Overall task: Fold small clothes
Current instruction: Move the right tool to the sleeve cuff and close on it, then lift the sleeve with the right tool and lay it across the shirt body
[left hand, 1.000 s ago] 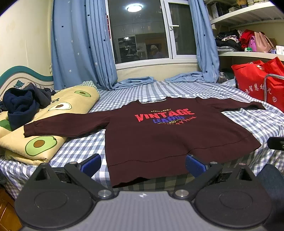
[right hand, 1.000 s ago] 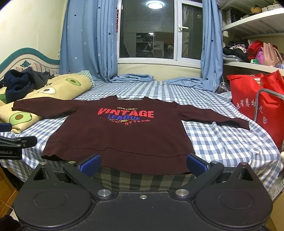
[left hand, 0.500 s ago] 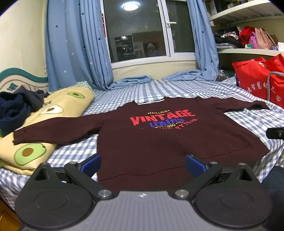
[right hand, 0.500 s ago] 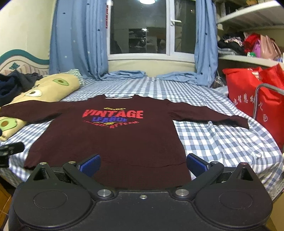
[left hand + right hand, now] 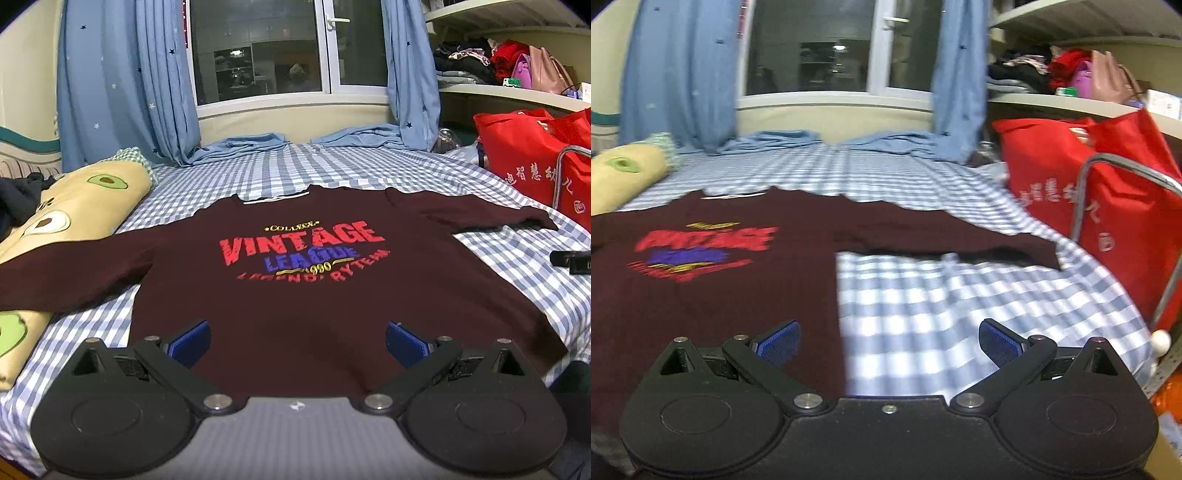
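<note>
Sweater: dark maroon, printed front up, spread flat on the checked bed sheet; both sleeves out to the sides, no fold made yet.
Left sleeve: runs out over the avocado-print pillow.
Right sleeve: lies straight on the sheet, its cuff near the red bag.
Left gripper: jaws wide, nothing between them; held above the hem, over the middle of the body.
Right gripper: jaws wide, nothing held; straddles the sweater's right side edge, one finger over cloth, one over sheet. View blurred.
Step in hand (judgement): approach before the first fold; neither gripper touches cloth as far as I can tell.
Next move (judgement): right gripper goes to the sleeve or side edge, pinches one layer, carries it inward across the body.
</note>
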Demonstrator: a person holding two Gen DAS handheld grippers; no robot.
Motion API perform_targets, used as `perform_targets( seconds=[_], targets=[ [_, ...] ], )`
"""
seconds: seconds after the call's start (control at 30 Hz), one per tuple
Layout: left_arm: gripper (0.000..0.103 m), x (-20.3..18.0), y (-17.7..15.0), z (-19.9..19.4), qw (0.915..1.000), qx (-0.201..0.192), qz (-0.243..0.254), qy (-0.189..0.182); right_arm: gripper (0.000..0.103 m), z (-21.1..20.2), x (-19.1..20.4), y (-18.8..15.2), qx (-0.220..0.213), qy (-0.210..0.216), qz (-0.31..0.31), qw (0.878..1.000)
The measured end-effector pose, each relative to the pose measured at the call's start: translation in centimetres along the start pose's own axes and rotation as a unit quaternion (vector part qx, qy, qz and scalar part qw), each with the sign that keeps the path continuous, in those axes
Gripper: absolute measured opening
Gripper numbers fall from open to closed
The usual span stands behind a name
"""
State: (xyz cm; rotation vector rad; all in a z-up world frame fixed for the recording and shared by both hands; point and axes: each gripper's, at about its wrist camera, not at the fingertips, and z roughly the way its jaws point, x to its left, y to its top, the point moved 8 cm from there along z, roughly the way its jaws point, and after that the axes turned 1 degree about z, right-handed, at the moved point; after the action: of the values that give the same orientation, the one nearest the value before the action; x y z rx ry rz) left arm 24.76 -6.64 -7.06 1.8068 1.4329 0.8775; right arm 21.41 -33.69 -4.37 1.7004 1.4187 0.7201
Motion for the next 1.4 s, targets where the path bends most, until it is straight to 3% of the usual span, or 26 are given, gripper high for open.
perform_targets(
  seconds=[0.27,0.33,0.4,0.5,0.57,0.67,0.87,0.93,1.0,1.03,1.1,1.13,1.17,1.27,1.4],
  targets=[
    [0.103,-0.7,3.1,2.9,0.9998,0.009,-0.014,0.011,0.102,9.3,-10.9,4.0,-0.006,-0.039,0.067,0.997],
    [0.103,-0.9,3.6,3.5,0.9996,0.013,-0.017,0.017,0.096,11.7,-13.8,4.8,-0.011,-0.04,0.091,0.995],
    [0.103,-1.1,4.1,4.2,0.9994,0.017,-0.017,0.023,0.086,14.6,-16.6,5.0,0.004,-0.047,0.113,0.992],
    [0.103,-1.5,5.0,5.0,0.9994,0.019,-0.012,0.028,0.082,19.1,-19.9,4.1,0.04,-0.051,0.154,0.986],
    [0.103,-1.7,5.5,5.3,0.9993,0.02,-0.009,0.031,0.081,21.4,-21.2,3.2,0.061,-0.029,0.203,0.977],
    [0.103,-1.6,5.9,5.7,0.9991,0.021,-0.006,0.037,0.081,24.0,-23.0,2.2,0.067,0.015,0.301,0.951],
    [0.103,-0.5,5.8,6.7,0.9973,0.034,0.002,0.065,0.08,27.0,-26.3,2.2,-0.004,0.064,0.466,0.882],
    [0.103,0.0,5.6,6.9,0.9964,0.039,0.002,0.076,0.075,28.0,-27.5,2.3,-0.024,0.071,0.507,0.859],
    [0.103,0.6,5.5,6.9,0.9957,0.042,-0.004,0.082,0.064,29.4,-28.7,2.9,-0.032,0.073,0.53,0.844],
    [0.103,0.9,5.5,6.8,0.9955,0.042,-0.006,0.084,0.059,29.7,-28.9,3.2,-0.032,0.069,0.533,0.842],
    [0.103,1.4,5.5,6.5,0.9952,0.041,-0.01,0.088,0.034,30.1,-29.3,3.7,-0.029,0.055,0.528,0.847],
    [0.103,1.7,5.4,6.4,0.9952,0.039,-0.011,0.089,0.03,30.0,-29.3,4.1,-0.029,0.051,0.518,0.853],
    [0.103,2.0,5.4,6.3,0.9952,0.038,-0.013,0.09,0.015,29.7,-29.1,4.8,-0.032,0.045,0.503,0.863],
    [0.103,2.8,5.3,6.1,0.9955,0.033,-0.026,0.085,0.008,27.6,-28.1,7.6,-0.059,0.038,0.453,0.889],
    [0.103,4.2,4.8,5.8,0.9958,0.023,-0.051,0.072,0.008,24.0,-24.6,13.5,-0.089,0.063,0.387,0.916]
  ],
)
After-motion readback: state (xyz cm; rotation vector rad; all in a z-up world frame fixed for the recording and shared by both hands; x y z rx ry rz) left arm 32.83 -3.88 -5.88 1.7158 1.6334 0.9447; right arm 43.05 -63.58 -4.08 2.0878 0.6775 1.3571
